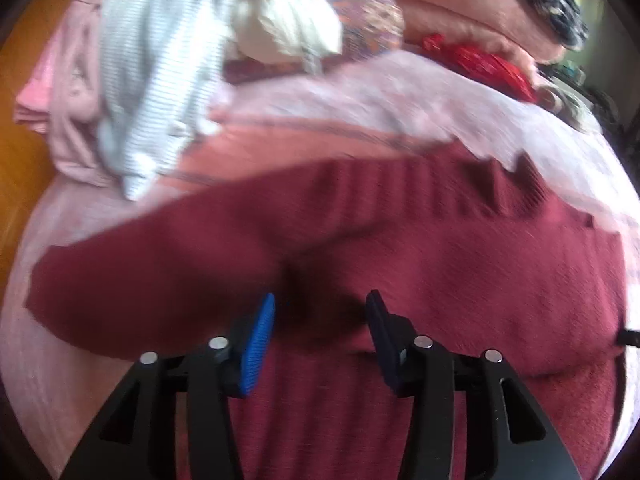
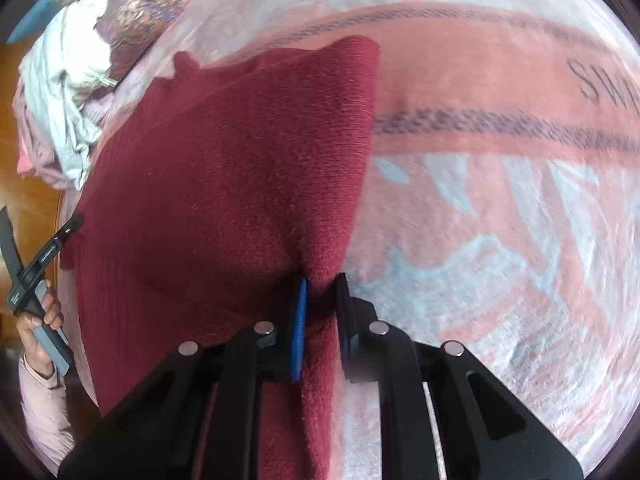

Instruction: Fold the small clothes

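A dark red knitted garment (image 1: 400, 248) lies spread on a pink and white blanket (image 1: 360, 96). In the left wrist view my left gripper (image 1: 320, 304) hovers over the middle of it with its jaws apart and nothing between the pads. In the right wrist view the same red garment (image 2: 240, 168) is pinched at its right edge by my right gripper (image 2: 322, 284), and the fabric bunches between the blue pad and the black one. At the left edge of that view a hand holds the left gripper's handle (image 2: 36, 276).
A heap of loose clothes, striped white (image 1: 160, 80), cream and pink, lies at the blanket's far left beside a wooden surface (image 1: 24, 80). Folded pink blankets (image 1: 480, 12) and a red item (image 1: 488, 64) are stacked behind. The printed blanket (image 2: 500, 220) stretches to the right.
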Action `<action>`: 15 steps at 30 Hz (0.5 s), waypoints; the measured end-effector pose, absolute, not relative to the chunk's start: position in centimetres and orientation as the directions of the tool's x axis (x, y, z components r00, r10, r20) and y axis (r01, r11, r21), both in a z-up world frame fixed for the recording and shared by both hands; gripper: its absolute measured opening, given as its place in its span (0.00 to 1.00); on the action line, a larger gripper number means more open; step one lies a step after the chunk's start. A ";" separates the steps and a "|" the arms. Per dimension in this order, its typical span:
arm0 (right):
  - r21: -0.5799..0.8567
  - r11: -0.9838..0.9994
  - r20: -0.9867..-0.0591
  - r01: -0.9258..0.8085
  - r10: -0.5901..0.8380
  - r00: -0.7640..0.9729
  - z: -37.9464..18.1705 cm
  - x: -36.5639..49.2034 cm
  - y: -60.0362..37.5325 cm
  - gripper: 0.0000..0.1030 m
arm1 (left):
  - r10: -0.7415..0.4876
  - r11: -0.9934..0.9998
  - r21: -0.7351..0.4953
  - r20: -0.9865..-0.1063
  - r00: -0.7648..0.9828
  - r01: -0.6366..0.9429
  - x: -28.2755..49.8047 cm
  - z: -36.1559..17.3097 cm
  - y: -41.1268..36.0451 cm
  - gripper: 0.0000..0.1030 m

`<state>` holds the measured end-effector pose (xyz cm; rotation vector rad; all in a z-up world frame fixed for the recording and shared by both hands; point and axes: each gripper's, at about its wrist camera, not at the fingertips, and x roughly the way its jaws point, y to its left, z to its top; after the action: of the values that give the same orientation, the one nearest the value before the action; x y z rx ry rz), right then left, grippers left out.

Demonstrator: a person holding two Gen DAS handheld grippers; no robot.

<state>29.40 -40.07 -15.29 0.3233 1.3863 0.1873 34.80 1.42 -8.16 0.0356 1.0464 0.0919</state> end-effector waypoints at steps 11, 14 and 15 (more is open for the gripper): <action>0.231 0.973 -0.943 0.022 0.218 0.252 -12.5 29.1 -39.3 0.17 | -0.124 0.975 -0.180 -0.926 0.356 -0.128 32.7 -7.7 5.1 0.53; 0.246 0.969 -0.937 0.020 0.232 0.260 -12.7 29.3 -39.1 0.17 | -0.169 0.967 -0.219 -0.932 0.320 -0.128 32.7 -8.5 3.7 0.53; 0.253 0.967 -0.936 0.018 0.240 0.258 -12.8 29.4 -38.9 0.17 | -0.170 0.967 -0.220 -0.932 0.320 -0.129 32.9 -8.6 3.4 0.53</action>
<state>29.40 -38.95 -12.81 0.2296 1.3040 0.1524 32.89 3.37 -8.61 -0.2747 1.2497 -0.0270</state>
